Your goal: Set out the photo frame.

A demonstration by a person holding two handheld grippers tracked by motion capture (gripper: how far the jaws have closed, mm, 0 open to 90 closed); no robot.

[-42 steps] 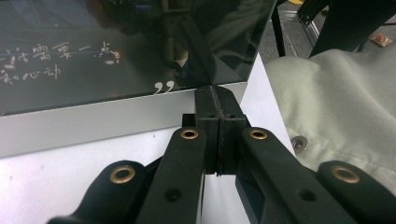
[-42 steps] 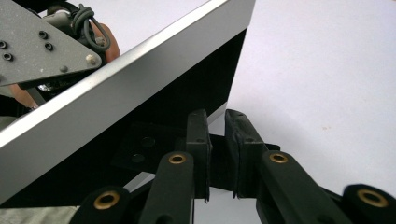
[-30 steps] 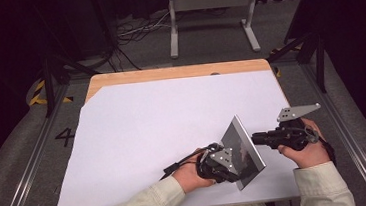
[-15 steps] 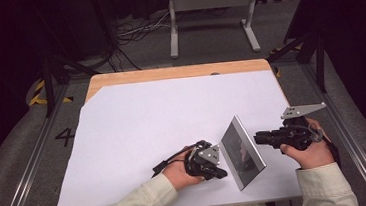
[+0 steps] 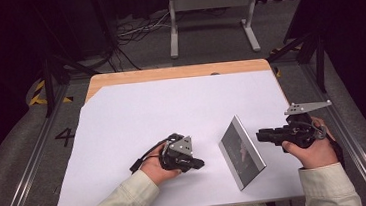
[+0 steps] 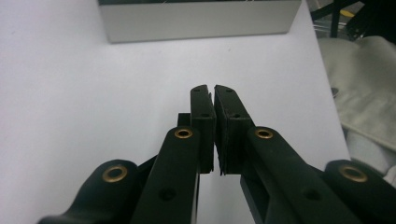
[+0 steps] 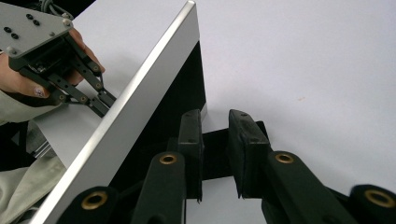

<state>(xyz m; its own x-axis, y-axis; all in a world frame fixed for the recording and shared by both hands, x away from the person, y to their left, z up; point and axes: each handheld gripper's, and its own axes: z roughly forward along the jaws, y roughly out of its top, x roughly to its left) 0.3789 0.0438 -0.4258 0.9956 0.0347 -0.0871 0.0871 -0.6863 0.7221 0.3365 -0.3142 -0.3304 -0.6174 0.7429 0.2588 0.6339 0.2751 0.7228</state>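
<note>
We found the bench (image 5: 122, 118) covered by a white sheet, with the frame (image 5: 241, 152) standing tilted on it near the front edge, between the two grippers. Its long axis ran from far-left to near-right. The left gripper (image 5: 196, 164) lay well apart to its left, jaws pressed together on nothing. The right gripper (image 5: 261, 136) sat nearer, just beside the frame's back, jaws slightly spread and empty, so we judged it better placed.

High overhead forward-down view; two close jaw-level views, all sharing the tablet (image 5: 241, 152).
</note>
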